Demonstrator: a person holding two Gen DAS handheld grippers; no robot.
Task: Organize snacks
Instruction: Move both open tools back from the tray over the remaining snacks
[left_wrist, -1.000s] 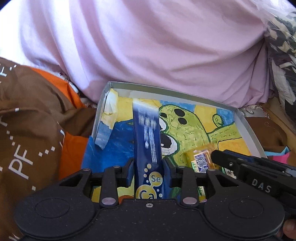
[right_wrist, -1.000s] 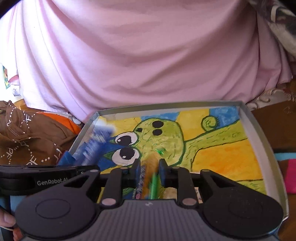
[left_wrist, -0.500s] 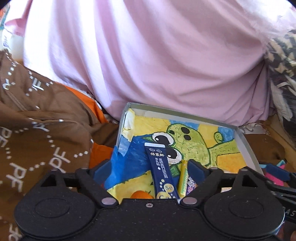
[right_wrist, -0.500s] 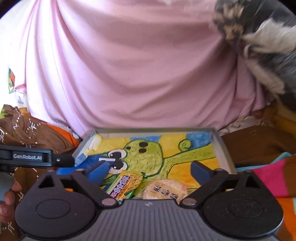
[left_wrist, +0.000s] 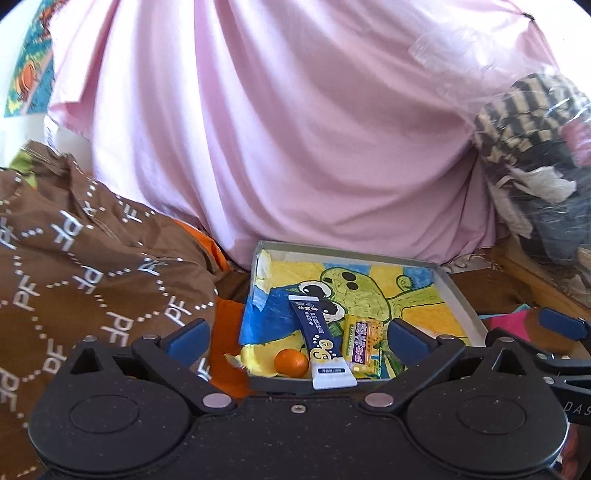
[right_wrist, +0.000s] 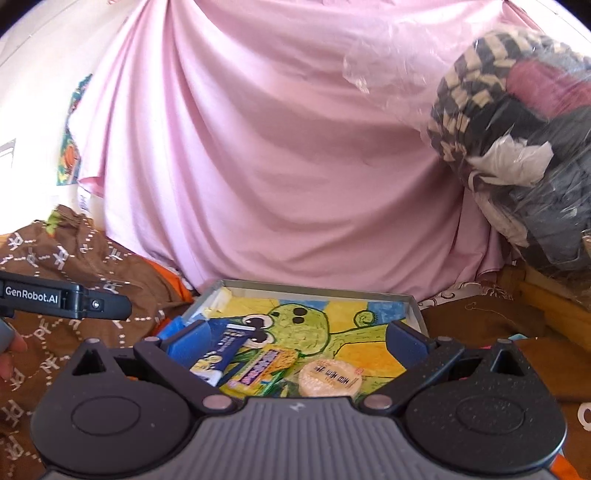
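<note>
We had just let go with both grippers: the left gripper and right gripper stood wide, fingers empty; the blue sachet and yellow bar lay low-centre in the tray. We judged that placement done.

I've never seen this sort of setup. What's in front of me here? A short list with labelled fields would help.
container: shallow box lined with a cartoon drawing
contents: blue sachet, yellow snack bar, small orange, round rice cracker
left hand-held gripper: open, holding nothing
right hand-held gripper: open, holding nothing
surroundings: pink cloth behind, brown printed fabric beside the box
</note>
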